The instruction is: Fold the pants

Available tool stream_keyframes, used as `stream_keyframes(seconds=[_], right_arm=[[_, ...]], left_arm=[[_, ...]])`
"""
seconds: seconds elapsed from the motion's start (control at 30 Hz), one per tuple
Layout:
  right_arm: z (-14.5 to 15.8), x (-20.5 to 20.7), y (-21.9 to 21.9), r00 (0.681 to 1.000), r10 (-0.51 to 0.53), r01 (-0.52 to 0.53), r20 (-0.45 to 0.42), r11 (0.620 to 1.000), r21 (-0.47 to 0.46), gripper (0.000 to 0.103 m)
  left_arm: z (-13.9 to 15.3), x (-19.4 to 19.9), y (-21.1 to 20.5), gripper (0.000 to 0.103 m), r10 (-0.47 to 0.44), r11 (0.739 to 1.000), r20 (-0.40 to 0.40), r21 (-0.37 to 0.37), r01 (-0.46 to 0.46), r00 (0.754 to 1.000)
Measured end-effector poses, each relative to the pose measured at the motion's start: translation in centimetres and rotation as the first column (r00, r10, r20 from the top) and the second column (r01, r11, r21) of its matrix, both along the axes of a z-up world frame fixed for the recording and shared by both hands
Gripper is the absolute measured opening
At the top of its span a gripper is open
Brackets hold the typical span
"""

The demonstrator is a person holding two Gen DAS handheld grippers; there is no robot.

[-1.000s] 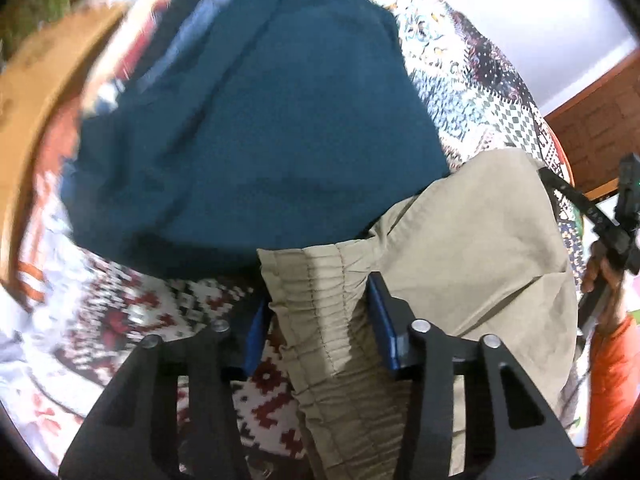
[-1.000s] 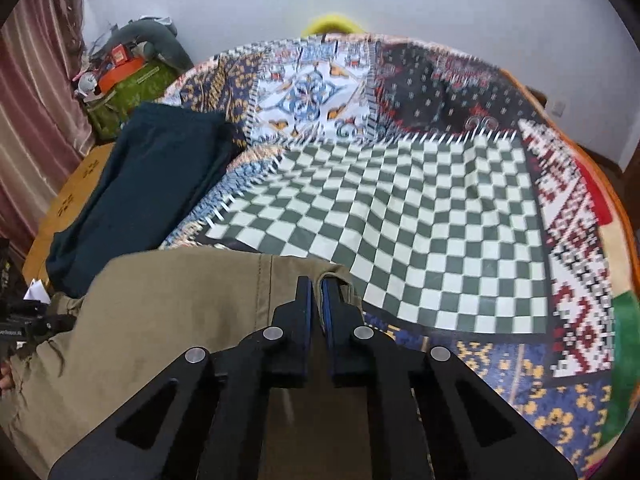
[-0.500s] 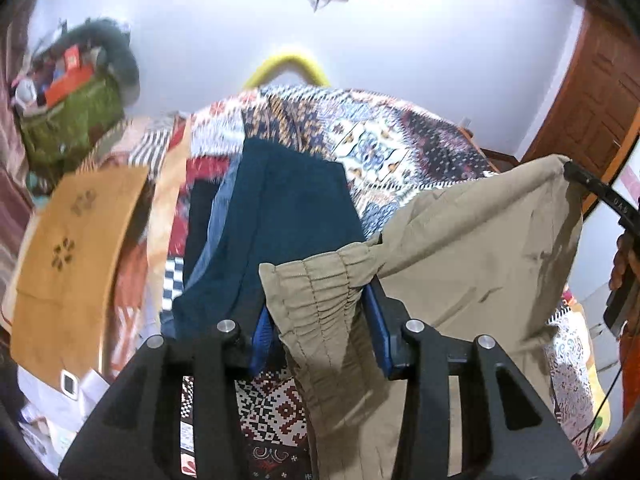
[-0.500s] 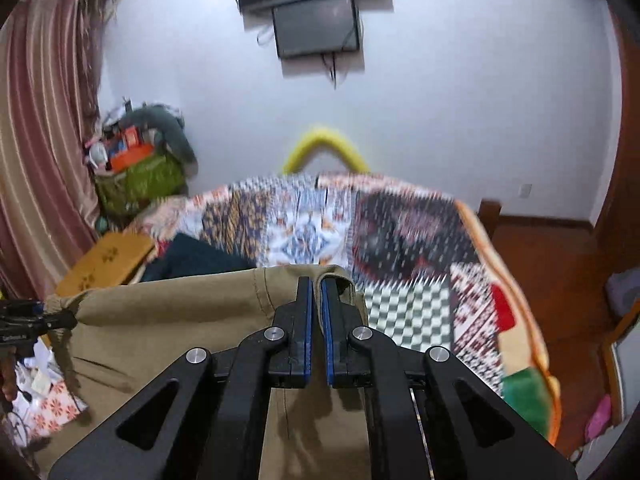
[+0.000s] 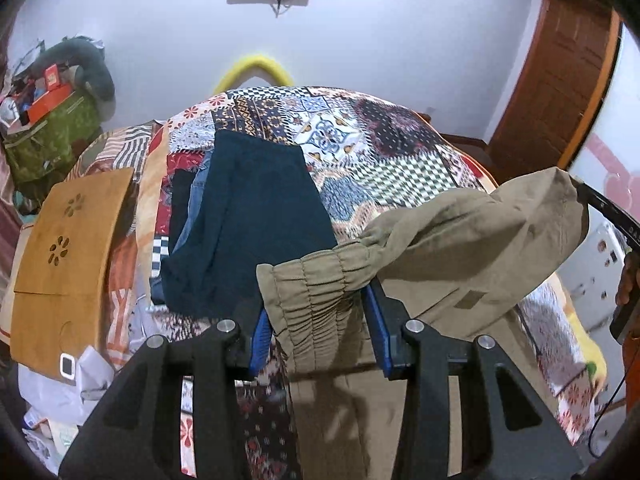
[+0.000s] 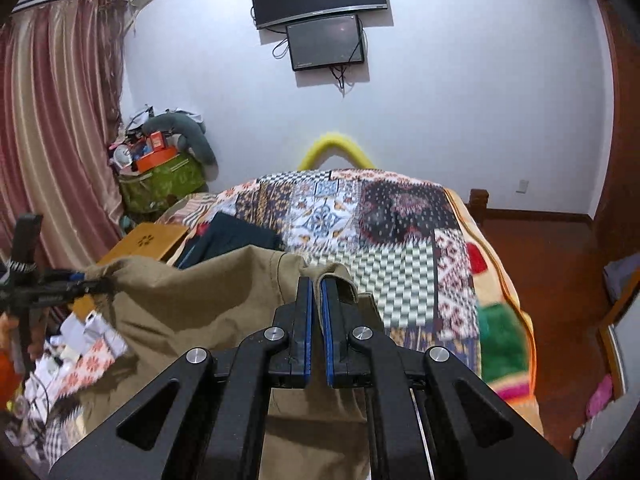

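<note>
Soft khaki cotton pants (image 5: 460, 248) are held aloft above the patchwork-quilted bed (image 5: 384, 136): the gathered elastic waistband is pinched by the left gripper (image 5: 320, 320), the flat hem by the right gripper (image 6: 316, 304), jaws pressed nearly together.

Dim, bluish indoor light; fisheye-warped edges; slight motion blur.

The khaki pants (image 5: 472, 248) are showing as matt woven cloth, puckering into fine gathers at the elastic waistband. The left gripper (image 5: 320, 320) and right gripper (image 6: 315, 300) are looking like matt black plastic, with blue pads (image 5: 262, 336) and shiny metal screws. The patchwork quilt (image 6: 408, 216) is reading as soft printed cloth; the folded teal garment (image 5: 256, 216) is looking smooth and matt
</note>
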State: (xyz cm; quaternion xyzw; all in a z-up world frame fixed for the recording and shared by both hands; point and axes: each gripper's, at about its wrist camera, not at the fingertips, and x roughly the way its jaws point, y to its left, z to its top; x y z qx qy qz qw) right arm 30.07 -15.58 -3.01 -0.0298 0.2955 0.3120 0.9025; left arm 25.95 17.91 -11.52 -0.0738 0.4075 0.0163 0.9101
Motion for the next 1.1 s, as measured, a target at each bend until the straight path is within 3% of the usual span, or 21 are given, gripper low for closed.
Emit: stream_keyframes(seconds=[0.4,0.83,1.0,1.1], right_arm=[[-4.4,-9.1,-4.0,0.997,-0.019,0.016,-0.081,0.999,-0.028,0.004],[-10.8,-15.1,-6.0,0.976,-0.055,0.037,-0.211,0.995,-0.088,0.004],[-12.9,-16.4,-6.2,0.968,-0.092,0.06,-0.232,0.988,-0.14,0.005],[-13.6,-17.3,-6.6,0.963,-0.107,0.071,-0.247,0.986,-0.151,0.005]], left_arm=[[-2.8,-7.6,-2.7,0.042,-0.052,0.997,-0.041,0.047,0.053,0.998],[-6.5,-12.9,-2.9,0.042,-0.008,0.999,-0.107,0.047,0.013,0.994],[-7.1,-14.4,-3.3,0.048,0.009,0.995,-0.115,0.095,0.002,0.993],[-6.5,-15.0,-3.8,0.06,0.015,0.991,-0.093,0.137,-0.002,0.996]])
